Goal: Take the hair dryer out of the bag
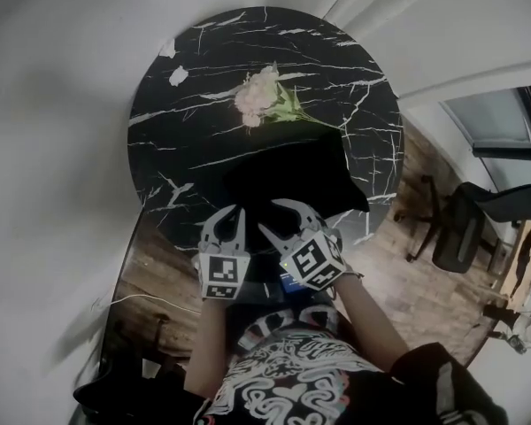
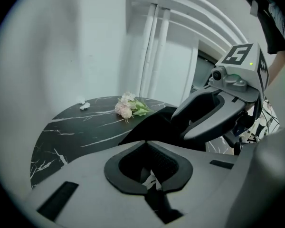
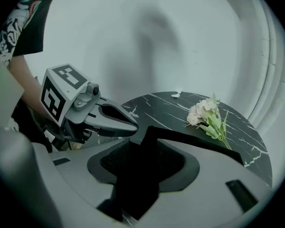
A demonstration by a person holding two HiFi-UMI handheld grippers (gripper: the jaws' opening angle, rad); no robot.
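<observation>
Bag (image 1: 292, 180), one, flower bunch (image 1: 258, 96), one, left gripper (image 1: 233, 211), right gripper (image 1: 270, 216)

Round black marble table (image 1: 203, 104) against a white wall (image 1: 53, 104).
Wooden floor (image 1: 416, 282) lies to the right, with a black office chair (image 1: 465, 228) on it, near a window (image 1: 500, 118).

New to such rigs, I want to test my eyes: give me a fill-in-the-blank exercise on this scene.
The bouquet lies on a round black marble ___.
The left gripper has its jaws ___, not open.
Between the parted jaws of the right gripper shows the black ___.
Missing: table; shut; bag.
</observation>
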